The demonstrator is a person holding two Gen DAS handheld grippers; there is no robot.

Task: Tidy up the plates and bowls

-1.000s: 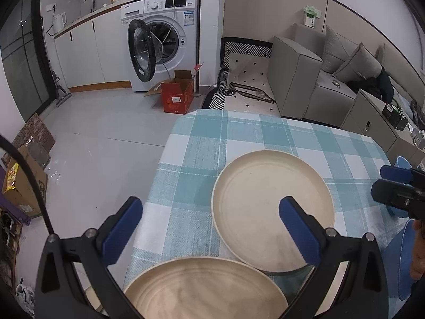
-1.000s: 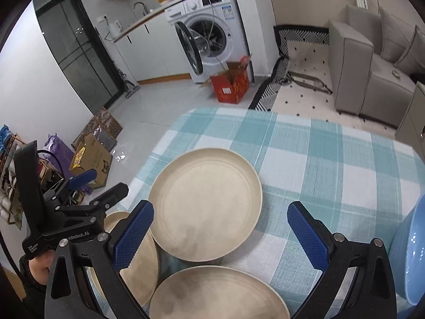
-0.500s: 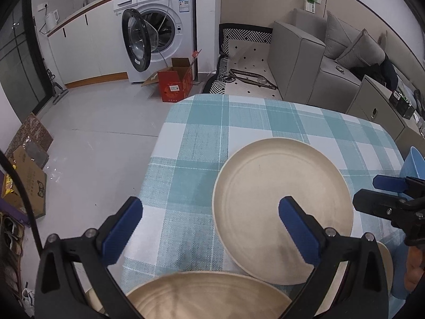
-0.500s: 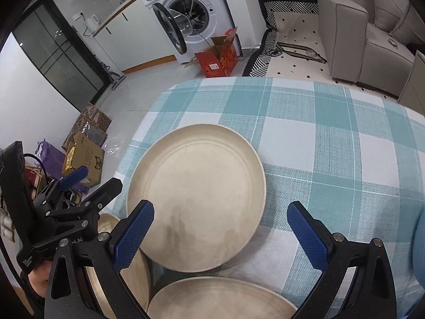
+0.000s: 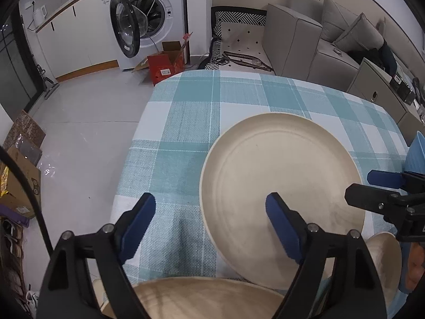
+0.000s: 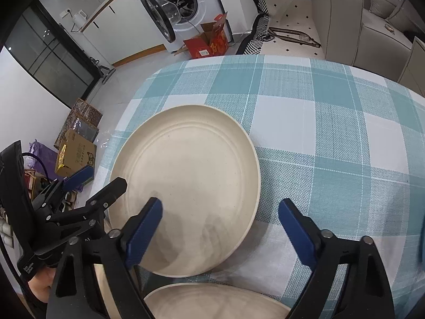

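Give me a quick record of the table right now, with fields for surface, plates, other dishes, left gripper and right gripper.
surface: table with teal checked cloth
plates: far plate flat on the cloth; near plate at the bottom edge; third plate partly hidden
other dishes: blue dish at the right edge, kind unclear
left gripper: open, jaws have just been closing, nothing held, straddling the far plate's left rim
right gripper: open, jaws have just been closing, nothing held, over the far plate's right rim

Bright even indoor light; fisheye warp, dark corners.
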